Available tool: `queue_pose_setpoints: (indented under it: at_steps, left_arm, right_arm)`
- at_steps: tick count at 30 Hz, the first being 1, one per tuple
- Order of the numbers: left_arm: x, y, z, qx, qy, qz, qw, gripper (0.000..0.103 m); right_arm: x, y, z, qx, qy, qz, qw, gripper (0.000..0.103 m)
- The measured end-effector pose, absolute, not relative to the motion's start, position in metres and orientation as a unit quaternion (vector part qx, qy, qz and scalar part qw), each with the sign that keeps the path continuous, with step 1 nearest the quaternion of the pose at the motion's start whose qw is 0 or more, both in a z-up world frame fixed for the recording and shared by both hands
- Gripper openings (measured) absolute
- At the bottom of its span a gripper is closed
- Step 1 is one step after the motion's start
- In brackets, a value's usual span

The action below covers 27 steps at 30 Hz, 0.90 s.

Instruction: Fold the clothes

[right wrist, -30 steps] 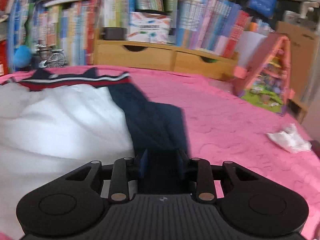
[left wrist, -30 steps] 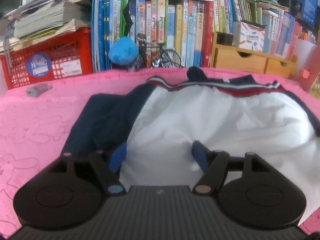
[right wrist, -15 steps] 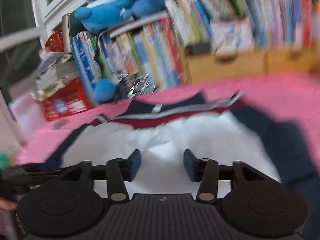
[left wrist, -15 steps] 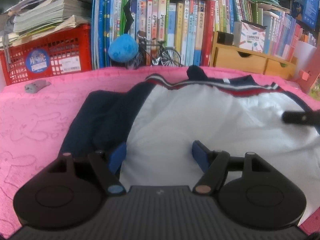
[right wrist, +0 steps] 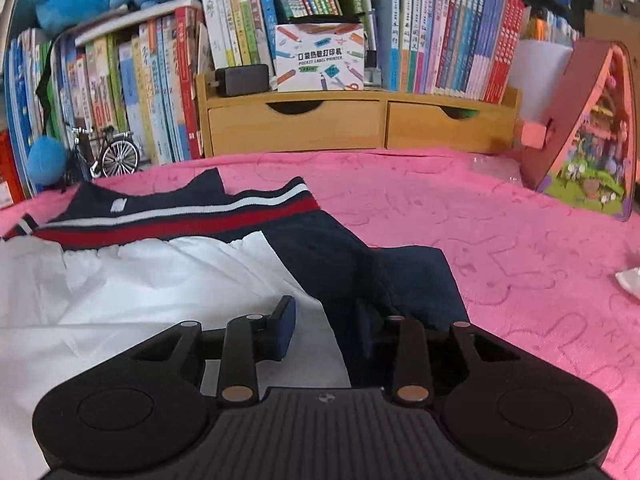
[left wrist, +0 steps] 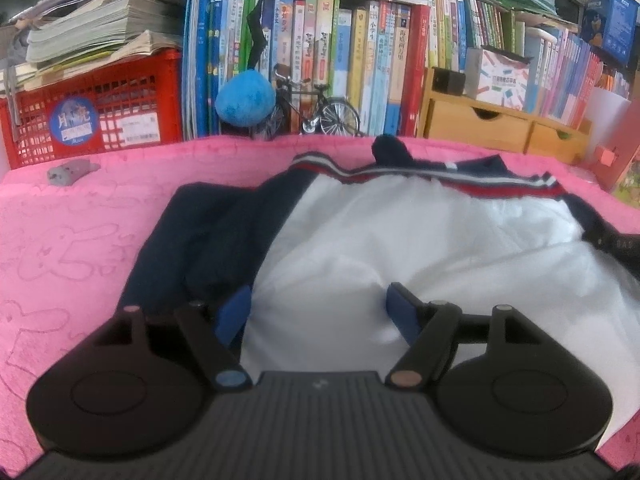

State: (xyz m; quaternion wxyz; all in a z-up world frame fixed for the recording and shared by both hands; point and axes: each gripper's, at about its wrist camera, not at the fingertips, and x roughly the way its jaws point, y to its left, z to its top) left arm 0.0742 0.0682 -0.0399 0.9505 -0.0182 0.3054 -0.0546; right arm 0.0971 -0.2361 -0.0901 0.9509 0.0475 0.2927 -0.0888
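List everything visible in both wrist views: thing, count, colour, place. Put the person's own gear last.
Garment: one, white body, navy sleeves, red-white-navy striped band; spread flat on the blanket.
Blanket: one, pink, covering the work surface.
Books: many, mixed colours, upright in rows behind the blanket.
Crate: one, red, far left, papers stacked on top.
Model bicycle: one, black, before the books.
Plush ball: one, blue, beside the bicycle.
Drawer unit: one, wooden, two drawers.
Printer box: one, white, on the drawer unit.
Toy house: one, pink, far right.
Grey object: one, small, left on the blanket.
Left hand-held gripper: black, blue pads, open over the white cloth.
Right hand-held gripper: jaws closing at the navy sleeve edge.
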Motion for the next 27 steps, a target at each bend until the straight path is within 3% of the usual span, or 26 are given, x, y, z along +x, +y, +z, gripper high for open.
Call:
queue_pose_setpoints:
  at_steps: [1, 3, 4, 9, 14, 22, 25, 27]
  left_arm:
    - [0.075, 0.072, -0.039, -0.028, 0.304, -0.046, 0.951, 0.075]
    - [0.075, 0.081, -0.037, -0.031, 0.295, -0.001, 0.955, 0.06]
    - [0.075, 0.086, -0.038, -0.023, 0.296, 0.017, 0.955, 0.057]
    - [0.071, 0.101, -0.038, 0.034, 0.293, 0.097, 0.951, 0.061]
    - [0.049, 0.113, -0.022, -0.027, 0.283, 0.082, 0.955, 0.059]
    - [-0.014, 0.03, 0.009, -0.083, 0.262, -0.128, 0.953, 0.059]
    - [-0.018, 0.007, 0.012, -0.068, 0.281, -0.179, 0.94, 0.052]
    - [-0.014, 0.004, 0.009, -0.079, 0.304, -0.188, 0.931, 0.041]
  right_arm:
    - [0.097, -0.237, -0.09, 0.052, 0.292, -0.087, 0.951, 0.036]
    - [0.099, -0.239, -0.089, 0.063, 0.294, -0.078, 0.951, 0.037]
    - [0.099, -0.241, -0.089, 0.068, 0.293, -0.074, 0.951, 0.037]
    - [0.078, -0.247, -0.075, 0.078, 0.27, -0.051, 0.958, 0.057]
    - [0.027, -0.27, -0.055, 0.118, 0.235, -0.041, 0.964, 0.06]
    - [-0.061, -0.288, -0.054, 0.164, 0.233, -0.057, 0.957, 0.062]
    - [-0.079, -0.251, -0.047, 0.139, 0.244, -0.004, 0.96, 0.061]
    - [-0.084, -0.218, -0.043, 0.118, 0.249, 0.031, 0.961, 0.056]
